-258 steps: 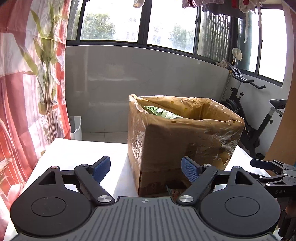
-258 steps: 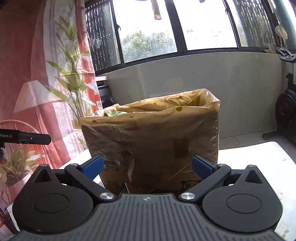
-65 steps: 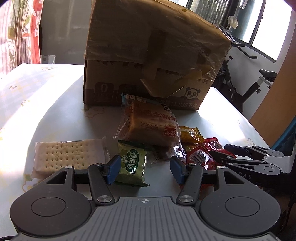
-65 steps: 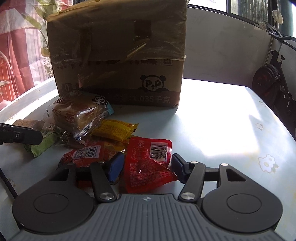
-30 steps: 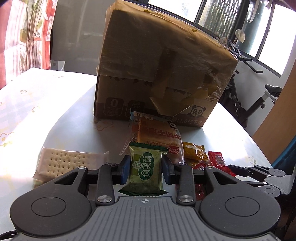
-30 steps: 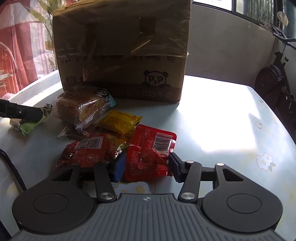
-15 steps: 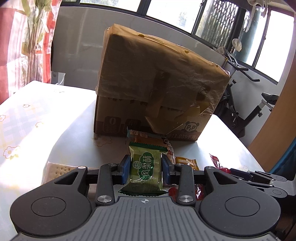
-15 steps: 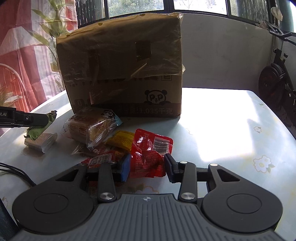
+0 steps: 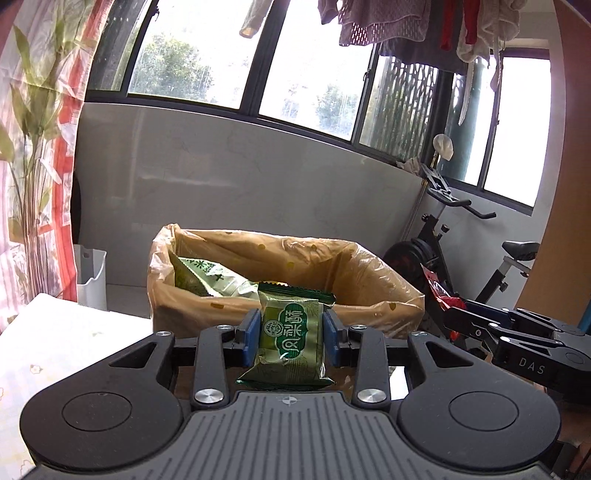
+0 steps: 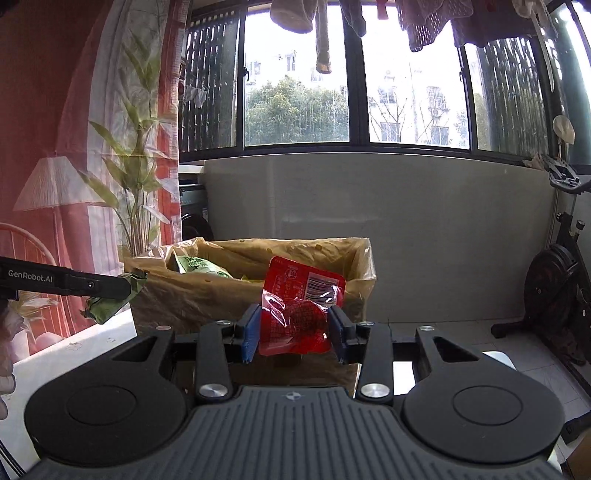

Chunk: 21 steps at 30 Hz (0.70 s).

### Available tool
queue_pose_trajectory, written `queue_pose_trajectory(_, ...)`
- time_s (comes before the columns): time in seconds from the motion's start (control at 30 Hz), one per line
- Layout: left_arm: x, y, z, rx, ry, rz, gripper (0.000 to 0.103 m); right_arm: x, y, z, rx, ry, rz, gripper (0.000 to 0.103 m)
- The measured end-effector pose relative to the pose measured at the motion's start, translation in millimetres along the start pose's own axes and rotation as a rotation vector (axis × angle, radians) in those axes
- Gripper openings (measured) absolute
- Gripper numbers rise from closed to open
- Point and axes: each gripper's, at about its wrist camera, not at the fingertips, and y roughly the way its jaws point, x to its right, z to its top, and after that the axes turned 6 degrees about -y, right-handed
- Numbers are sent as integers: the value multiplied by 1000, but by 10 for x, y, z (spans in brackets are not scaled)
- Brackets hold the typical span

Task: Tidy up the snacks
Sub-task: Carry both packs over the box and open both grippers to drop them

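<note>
Claws clamp snacks for dropping: left claw (image 9: 291, 336) grips green foil packet (image 9: 289, 334), right claw (image 10: 294, 334) red plastic pouch (image 10: 299, 314), bag-lined cardboard box (image 9: 369, 291) just ahead.

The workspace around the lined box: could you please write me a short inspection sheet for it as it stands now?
Surface: pale table with a faint flower print, lit by the windows.
Job's things: cardboard box with a yellow plastic liner, open on top, a green bag inside; green snack packet; red snack packet.
Clutter: nothing seen.
Grippers: left gripper shut on the green snack packet; right gripper shut on the red snack packet after closing further; both in front of the box.
Cables: thin dark cable at the lower left edge.
Surroundings: exercise bike, curtain, hanging laundry.
</note>
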Motion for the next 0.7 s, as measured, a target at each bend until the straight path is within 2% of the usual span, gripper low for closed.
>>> queue_pose_trajectory(0.1, 110, 291, 273, -13, 0, -36, 38, 103, 298, 281, 22, -31, 12, 41)
queue_pose_trajectory(0.17, 190, 513, 374, -33, 20, -28, 38, 145, 627, 391, 1, -50, 16, 41)
queue_pose_trajectory(0.27, 288, 831, 448, -63, 51, 2, 38, 177, 981, 414, -54, -66, 11, 41)
queue_pose_trajectory(0.43, 351, 1180, 416, -93, 63, 4, 39, 257, 1216, 319, -103, -30, -9, 45)
queue_pose_trajectory(0.5, 332, 1253, 402, -97, 59, 2, 42, 304, 1249, 270, -129, -23, -5, 53)
queue_pose_trajectory(0.57, 330, 1254, 395, -98, 66, 29, 56, 318, 1279, 250, -156, -33, -18, 53)
queue_pose_trajectory(0.7, 233, 1025, 419, -79, 73, 40, 57, 369, 1118, 282, -143, -5, -36, 54)
